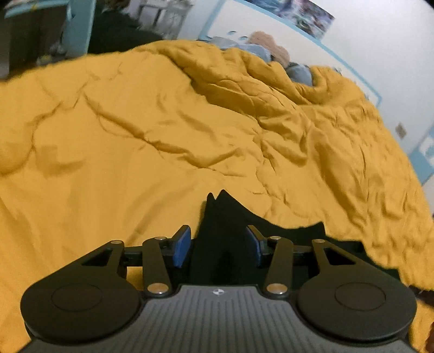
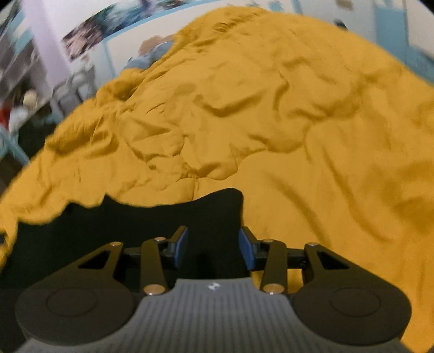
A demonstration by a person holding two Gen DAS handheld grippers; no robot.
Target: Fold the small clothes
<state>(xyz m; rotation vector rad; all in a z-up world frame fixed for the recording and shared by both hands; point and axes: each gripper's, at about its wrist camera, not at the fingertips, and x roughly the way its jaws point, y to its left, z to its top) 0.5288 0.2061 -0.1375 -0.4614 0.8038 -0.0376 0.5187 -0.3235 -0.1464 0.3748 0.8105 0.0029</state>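
Right claw (image 2: 213,248) grips a black garment (image 2: 130,225) between its blue pads (image 2: 181,248) over the rumpled mustard blanket (image 2: 271,108)

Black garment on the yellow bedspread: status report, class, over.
Left gripper and right gripper each have black garment between their pads. Garment bunched, unfolded, over yellow bedspread. Nothing in the way.

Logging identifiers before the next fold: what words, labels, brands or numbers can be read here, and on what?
No readable text in either view.
Left gripper body: a small round emblem, no letters.
Right gripper body: the same emblem, no letters.
Wall poster: too blurred to read.
Black garment: no label visible.
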